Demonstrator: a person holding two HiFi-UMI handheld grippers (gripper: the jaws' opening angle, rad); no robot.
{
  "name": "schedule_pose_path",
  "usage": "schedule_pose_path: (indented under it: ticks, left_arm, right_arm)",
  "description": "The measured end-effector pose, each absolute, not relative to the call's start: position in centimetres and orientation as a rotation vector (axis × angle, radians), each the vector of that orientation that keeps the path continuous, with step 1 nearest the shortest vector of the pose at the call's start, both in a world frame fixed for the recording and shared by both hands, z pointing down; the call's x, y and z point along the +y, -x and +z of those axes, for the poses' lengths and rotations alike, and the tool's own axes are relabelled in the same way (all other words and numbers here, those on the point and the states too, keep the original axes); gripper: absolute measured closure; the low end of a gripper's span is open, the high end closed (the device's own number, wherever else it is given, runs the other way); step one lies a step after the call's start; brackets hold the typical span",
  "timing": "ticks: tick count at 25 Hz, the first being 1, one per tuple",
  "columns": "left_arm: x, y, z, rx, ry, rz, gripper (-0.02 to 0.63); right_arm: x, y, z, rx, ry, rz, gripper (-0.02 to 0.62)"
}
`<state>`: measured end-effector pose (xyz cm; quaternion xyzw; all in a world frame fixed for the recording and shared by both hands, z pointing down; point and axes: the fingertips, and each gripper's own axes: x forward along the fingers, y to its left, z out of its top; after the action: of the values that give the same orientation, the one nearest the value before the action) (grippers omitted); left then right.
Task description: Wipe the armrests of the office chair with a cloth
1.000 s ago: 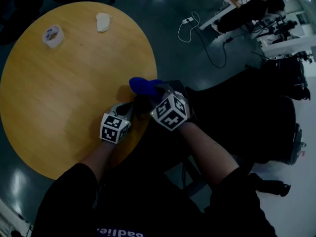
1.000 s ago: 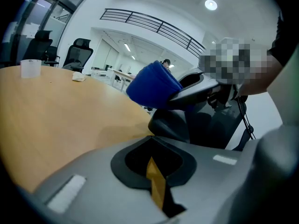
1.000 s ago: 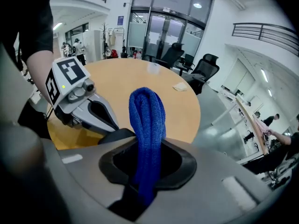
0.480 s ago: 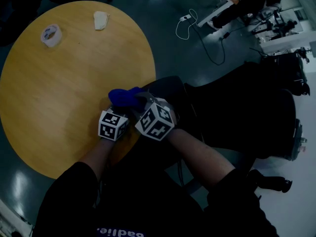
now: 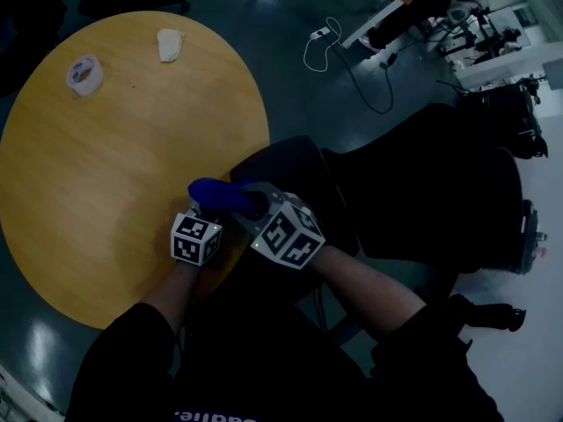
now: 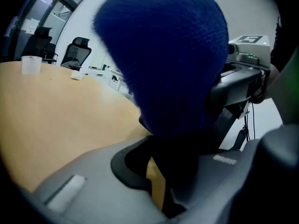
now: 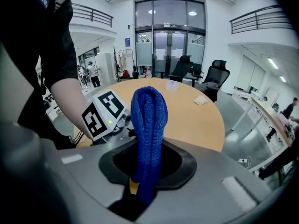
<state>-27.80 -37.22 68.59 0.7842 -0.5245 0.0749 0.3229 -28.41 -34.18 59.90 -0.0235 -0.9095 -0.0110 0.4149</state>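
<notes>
A blue cloth (image 5: 218, 193) hangs folded from my right gripper (image 5: 243, 204), which is shut on it; in the right gripper view the cloth (image 7: 148, 125) stands upright out of the jaws. My left gripper (image 5: 209, 214) sits just left of it at the edge of the round wooden table (image 5: 106, 165). In the left gripper view the cloth (image 6: 163, 55) fills the frame right in front of the jaws. A dark shape lies between them, and I cannot make out what it is. The black office chair (image 5: 405, 200) stands to the right, its near part under my right arm.
A tape roll (image 5: 83, 73) and a crumpled white wad (image 5: 167, 44) lie on the table's far side. A white cable (image 5: 330, 47) trails across the floor beyond the chair. Other office chairs (image 7: 212, 76) stand past the table.
Both grippers have drawn back toward me and to the left. The blue cloth came along in the right gripper and now sits over the table's edge.
</notes>
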Motion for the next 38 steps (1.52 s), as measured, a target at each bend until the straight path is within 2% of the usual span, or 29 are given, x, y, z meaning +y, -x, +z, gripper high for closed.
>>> schedule_pose_path:
  ticks: [12,17,26,38]
  left_arm:
    - [-37.6,27.5,67.8,-1.352,-2.088,0.189,0.586]
    - [-37.9,27.3,68.0,-1.348,-2.094,0.189,0.586]
    - [-38.0,27.3,68.0,-1.353,-2.096,0.205,0.586]
    - [-37.9,26.9,68.0,-1.353,-2.107,0.215,0.586]
  right_arm:
    - [-49.5,10.3,60.0,-2.124,-0.58,0.188,0.508]
    - [-53.8,6.5,62.6,-1.993,-0.713,0.228,0.508]
    - [-51.6,10.0,65.0,-1.995,-0.681,0.278,0.508]
    - [-42.5,17.6,65.1,-2.117,-0.545,0.338,0.508]
